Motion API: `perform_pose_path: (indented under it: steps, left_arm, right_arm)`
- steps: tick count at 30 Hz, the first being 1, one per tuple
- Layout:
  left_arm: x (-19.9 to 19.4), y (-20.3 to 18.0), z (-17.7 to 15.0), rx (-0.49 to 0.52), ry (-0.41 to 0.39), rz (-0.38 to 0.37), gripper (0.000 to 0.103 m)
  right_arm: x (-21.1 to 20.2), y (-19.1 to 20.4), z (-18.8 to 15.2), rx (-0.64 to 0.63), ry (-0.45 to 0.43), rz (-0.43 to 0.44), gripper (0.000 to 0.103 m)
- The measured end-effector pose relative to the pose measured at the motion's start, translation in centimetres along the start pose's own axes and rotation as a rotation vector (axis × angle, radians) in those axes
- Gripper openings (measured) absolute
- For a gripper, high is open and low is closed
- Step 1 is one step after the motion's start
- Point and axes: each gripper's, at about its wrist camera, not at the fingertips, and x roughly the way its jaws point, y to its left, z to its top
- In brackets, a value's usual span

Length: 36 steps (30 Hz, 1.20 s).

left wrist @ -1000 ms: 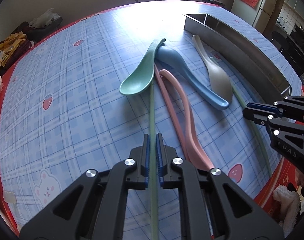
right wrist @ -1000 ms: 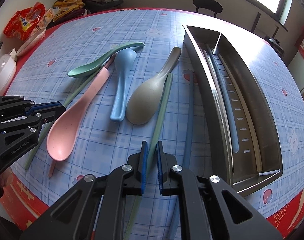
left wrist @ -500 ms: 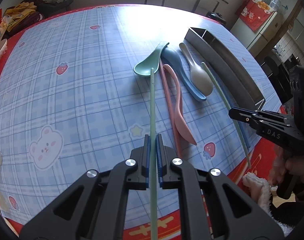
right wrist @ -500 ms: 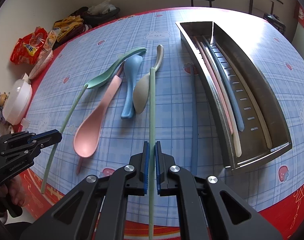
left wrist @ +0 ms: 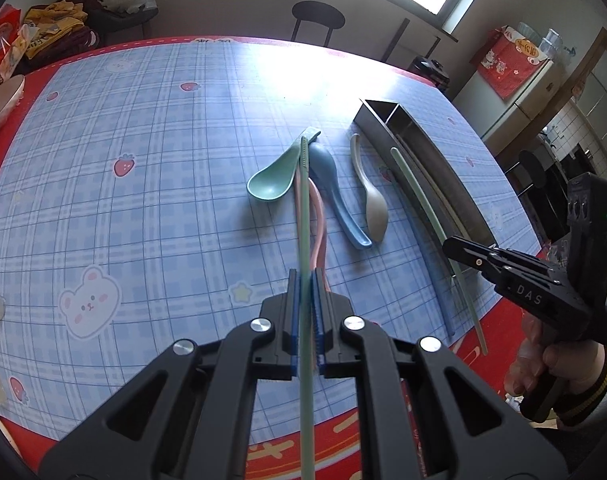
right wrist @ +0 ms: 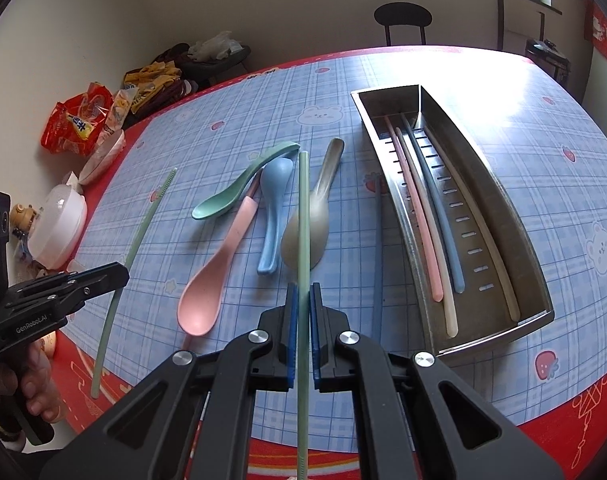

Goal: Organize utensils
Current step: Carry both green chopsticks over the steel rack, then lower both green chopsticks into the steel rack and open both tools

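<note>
Clamping a green chopstick point(left wrist: 304, 216) each, left tool point(left wrist: 304, 312) and right tool point(right wrist: 302, 320) hang above the table point(right wrist: 563, 184). Only the right view reveals four chopsticks inside the steel tray point(right wrist: 499, 216); spoons lie left of it.

A home dining room here: plaid bear-and-strawberry cloth on the worktop point(left wrist: 143, 184), round stool point(right wrist: 401, 16) at twelve o'clock, snack bags point(right wrist: 79, 124) at ten, a fridge point(left wrist: 515, 80) and tiled kitchen at two
</note>
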Motion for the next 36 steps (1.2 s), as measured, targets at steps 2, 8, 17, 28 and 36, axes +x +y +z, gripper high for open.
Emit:
perform_pose_path:
  steps: [2, 8, 17, 28, 36]
  left_arm:
    - [-0.1, -0.7, 0.3, -0.005, -0.006, -0.002, 0.010]
    - [0.6, -3.1, 1.9, -0.052, -0.009, -0.027, 0.010]
    - [3.8, -9.1, 5.2, -0.103, -0.001, -0.054, 0.010]
    - [10.9, -13.7, 10.3, -0.332, -0.014, -0.076, 0.010]
    - [14.5, -14.0, 10.5, -0.453, 0.023, -0.054, 0.010]
  right_arm:
    - [-0.6, -0.6, 0.6, -0.002, -0.014, 0.006, 0.006]
    - [-2.7, -3.3, 2.4, -0.021, -0.048, 0.009, 0.006]
    - [-3.1, -9.7, 6.0, -0.053, -0.038, -0.008, 0.006]
    - [2.5, -14.3, 11.4, -0.060, 0.068, 0.091, 0.006]
    - [4.4, -15.4, 12.4, -0.043, 0.122, 0.120, 0.006]
